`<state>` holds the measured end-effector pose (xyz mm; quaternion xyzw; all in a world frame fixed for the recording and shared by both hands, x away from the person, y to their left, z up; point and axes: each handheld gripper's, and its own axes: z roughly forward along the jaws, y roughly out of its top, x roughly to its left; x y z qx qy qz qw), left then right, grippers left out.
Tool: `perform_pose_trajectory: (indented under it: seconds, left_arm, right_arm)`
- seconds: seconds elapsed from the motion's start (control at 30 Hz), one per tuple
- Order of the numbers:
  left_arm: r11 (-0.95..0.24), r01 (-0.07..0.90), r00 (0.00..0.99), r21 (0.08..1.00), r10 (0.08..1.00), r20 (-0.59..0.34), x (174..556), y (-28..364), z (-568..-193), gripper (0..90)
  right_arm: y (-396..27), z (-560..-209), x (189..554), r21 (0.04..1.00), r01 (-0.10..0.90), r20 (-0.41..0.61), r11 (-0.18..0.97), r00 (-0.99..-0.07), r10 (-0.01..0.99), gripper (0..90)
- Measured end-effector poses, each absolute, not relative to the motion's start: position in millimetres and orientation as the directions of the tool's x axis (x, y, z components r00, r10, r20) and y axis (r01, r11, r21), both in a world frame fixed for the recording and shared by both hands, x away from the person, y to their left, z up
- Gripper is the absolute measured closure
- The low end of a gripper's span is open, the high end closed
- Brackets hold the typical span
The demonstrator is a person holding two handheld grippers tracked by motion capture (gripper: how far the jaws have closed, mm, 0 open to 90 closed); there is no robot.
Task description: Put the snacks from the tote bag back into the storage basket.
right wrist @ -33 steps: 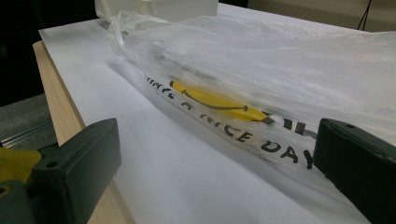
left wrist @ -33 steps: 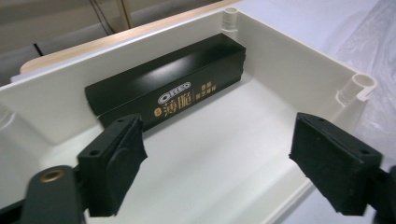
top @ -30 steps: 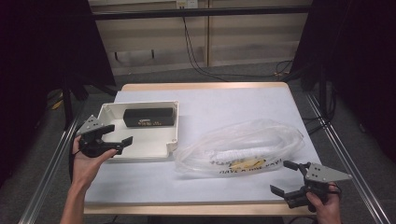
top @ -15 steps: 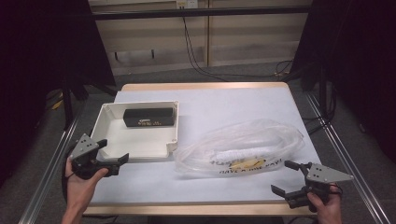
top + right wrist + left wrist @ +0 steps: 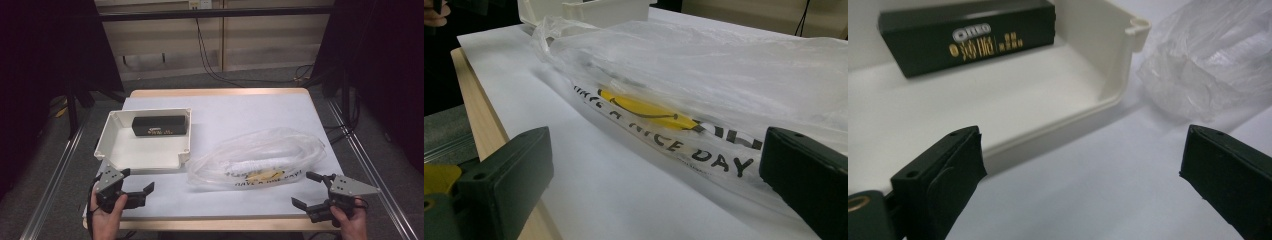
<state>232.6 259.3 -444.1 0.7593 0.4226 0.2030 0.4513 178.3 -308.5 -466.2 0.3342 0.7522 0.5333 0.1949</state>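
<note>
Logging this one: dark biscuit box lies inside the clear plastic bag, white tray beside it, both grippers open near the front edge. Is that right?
Not quite. The dark biscuit box lies in the white tray, not in the clear plastic bag, as the high view shows. The rest holds: tray beside the bag, left gripper and right gripper both open near the front edge.

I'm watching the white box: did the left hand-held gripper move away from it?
Yes. The left hand-held gripper has pulled back from beside the white tray toward the table's near edge, jaws open and empty.

White table [image 5: 235, 110], dark floor, cables [image 5: 210, 55] along the back wall.
</note>
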Motion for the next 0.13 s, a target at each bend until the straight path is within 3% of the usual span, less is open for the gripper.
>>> perform_pose_trajectory:
  seconds: [0.13]
  left_arm:
    - [-0.29, 0.432, 0.609, 0.854, 0.792, -0.039, 225.7, 251.2, -454.4, 3.3]
  right_arm:
    - [-308.7, -466.2, 180.1, 0.932, 0.293, 0.057, 0.214, -0.701, 0.711, 0.7]
